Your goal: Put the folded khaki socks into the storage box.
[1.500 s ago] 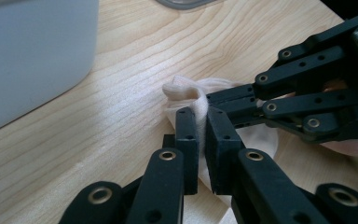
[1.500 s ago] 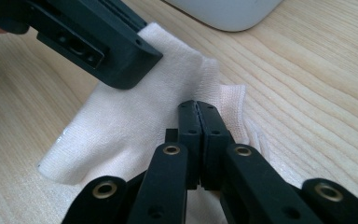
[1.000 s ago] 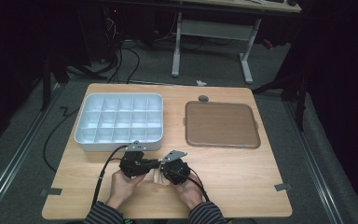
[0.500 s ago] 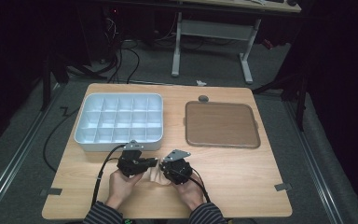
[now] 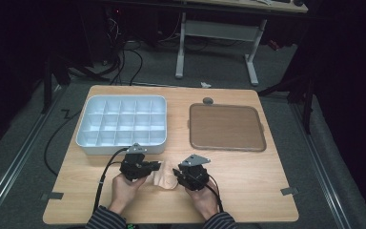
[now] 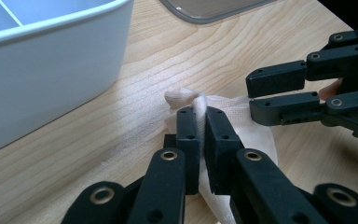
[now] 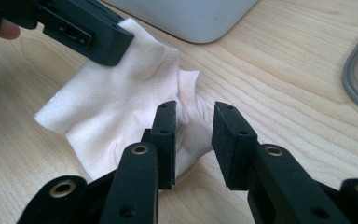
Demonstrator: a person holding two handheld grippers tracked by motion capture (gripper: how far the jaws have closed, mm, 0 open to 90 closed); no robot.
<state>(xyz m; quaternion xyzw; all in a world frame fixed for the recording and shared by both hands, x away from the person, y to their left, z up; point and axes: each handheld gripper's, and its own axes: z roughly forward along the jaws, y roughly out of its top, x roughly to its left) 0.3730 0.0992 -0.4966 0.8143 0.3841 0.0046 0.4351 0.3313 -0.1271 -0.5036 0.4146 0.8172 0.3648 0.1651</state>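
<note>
1. Here the cloth (image 5: 164,175), a small pale piece of knit fabric, lies crumpled on the wooden table (image 5: 248,191), just in front of the white divided tray (image 5: 121,124) and between the two hands.
2. The left gripper (image 6: 198,123) has its jaws pressed together on a fold of the cloth; in the left gripper view the fabric bunches up between the pads and pokes out past their tips.
3. The right gripper (image 7: 195,122) stands at the cloth's other edge. Its jaws have just been opening, and a gap shows between them. One pad lies over the cloth's edge, the other stands over bare wood beside it, and neither presses on the fabric.
4. In the high view the left gripper (image 5: 137,167) is on the cloth's left and the right gripper (image 5: 190,174) on its right, both close against it.
5. The brown flat tray (image 5: 226,126) sits beyond the cloth to the right, beside the divided tray and well apart from the cloth.
</note>
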